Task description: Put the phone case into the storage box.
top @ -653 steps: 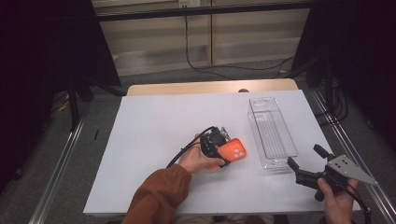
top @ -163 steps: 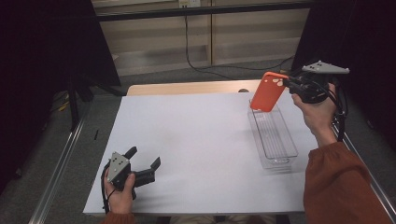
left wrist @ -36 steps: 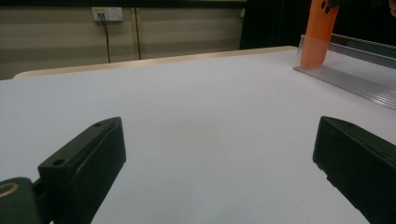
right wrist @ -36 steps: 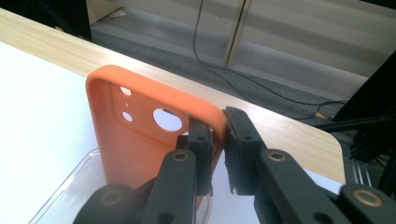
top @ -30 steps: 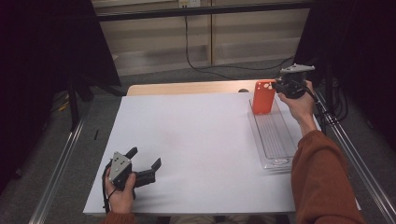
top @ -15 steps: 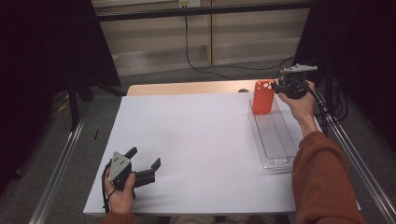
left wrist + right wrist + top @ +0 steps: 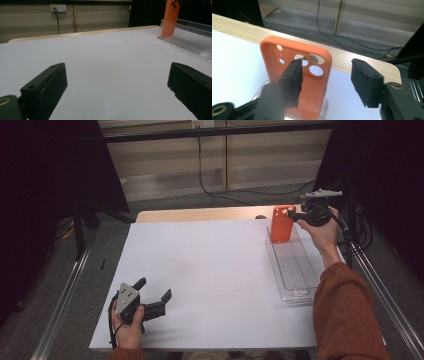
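Note:
An orange phone case [image 7: 281,224] stands upright at the far end of a clear plastic tray [image 7: 295,270] on the right of the table. My right gripper [image 7: 295,215] is level with the case's top. Its jaws have just been opening. In the right gripper view the case [image 7: 312,82] sits partly between the right gripper's [image 7: 327,65] jaws, with a clear gap to the right one and no pad pressing on it. My left gripper [image 7: 155,287] rests open at the near left of the table. In the left gripper view nothing lies in the left gripper [image 7: 116,72], and the case [image 7: 171,17] shows far off.
The white tabletop [image 7: 210,270] stretches between the two hands. A wooden strip [image 7: 200,214] runs along the far edge, with a floor and cables beyond. Metal rails [image 7: 65,295] flank the table's sides.
The case, held above the tray a few seconds ago, now stands in its far end. Over the last second neither hand has shifted.

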